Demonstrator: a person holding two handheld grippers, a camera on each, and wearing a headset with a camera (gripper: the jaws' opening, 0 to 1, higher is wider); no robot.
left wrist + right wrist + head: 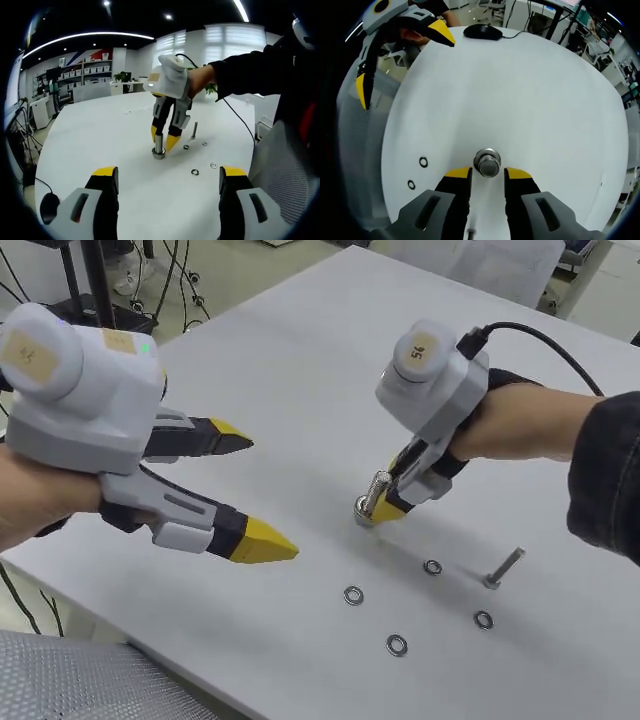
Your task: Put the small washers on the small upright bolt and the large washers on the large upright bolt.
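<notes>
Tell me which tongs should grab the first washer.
Probably left. The left tongs hover open and free close to a washer; the right tongs are occupied straddling the large bolt.

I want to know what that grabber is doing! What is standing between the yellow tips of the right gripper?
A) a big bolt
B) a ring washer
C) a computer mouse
A: the large bolt stands upright between the yellow tips of the right gripper, while a washer lies apart from it on the table.
</notes>
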